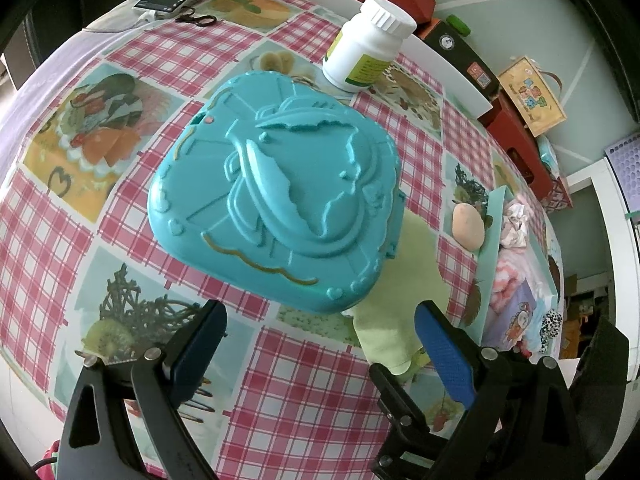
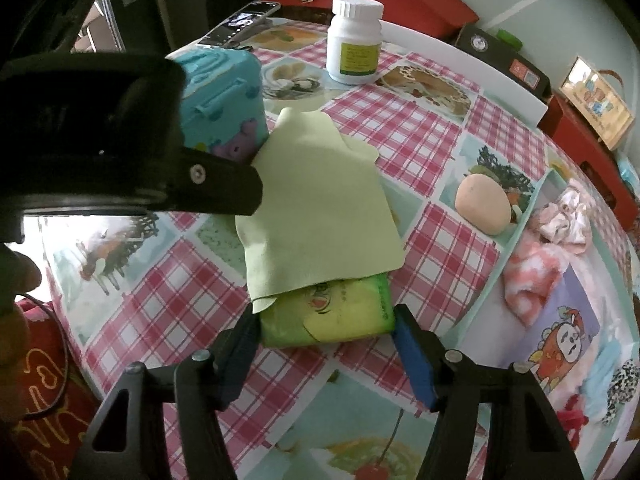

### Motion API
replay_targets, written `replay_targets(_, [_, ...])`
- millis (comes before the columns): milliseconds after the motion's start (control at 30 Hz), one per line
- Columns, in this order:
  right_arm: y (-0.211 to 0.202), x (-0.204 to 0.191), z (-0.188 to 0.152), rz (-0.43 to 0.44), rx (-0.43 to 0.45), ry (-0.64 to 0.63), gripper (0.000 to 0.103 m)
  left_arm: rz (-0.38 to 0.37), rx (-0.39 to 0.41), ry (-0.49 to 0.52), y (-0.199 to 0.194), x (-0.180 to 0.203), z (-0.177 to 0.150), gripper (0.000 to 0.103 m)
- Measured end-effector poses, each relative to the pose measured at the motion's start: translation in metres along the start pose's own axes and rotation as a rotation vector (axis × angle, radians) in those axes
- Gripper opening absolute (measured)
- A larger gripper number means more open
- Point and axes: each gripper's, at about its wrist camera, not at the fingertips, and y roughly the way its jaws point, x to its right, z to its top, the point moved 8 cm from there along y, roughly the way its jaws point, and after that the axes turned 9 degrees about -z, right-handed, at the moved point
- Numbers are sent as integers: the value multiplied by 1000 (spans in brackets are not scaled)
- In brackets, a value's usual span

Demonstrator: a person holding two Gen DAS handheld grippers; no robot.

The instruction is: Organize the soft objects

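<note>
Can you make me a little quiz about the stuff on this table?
1. True or false: the green cloth lies partly over the green packet.
2. What stands nearest the white bottle? A) teal toy case B) peach sponge C) leopard cloth
3. Fill in: the right gripper has its jaws on either side of the green ____.

Key: 1 true; 2 A; 3 packet.

Both wrist views close above the table [image 1: 280, 400]; shared white bottle [image 2: 354, 40], green cloth [image 1: 404, 256].
</note>
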Motion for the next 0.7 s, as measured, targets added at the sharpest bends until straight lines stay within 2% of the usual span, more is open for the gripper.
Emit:
replay_targets(567, [-21,11,-18,-5,-22,62,68,-27,-17,16,5,4,-1,95])
replay_targets(633, [-22,10,-18,-7,-23,58,68,-42,-27,28,6,7,-3,84])
replay_targets(700, [-24,8,-20,-2,-20,54,68,-63,-44,28,8,10,-5,79])
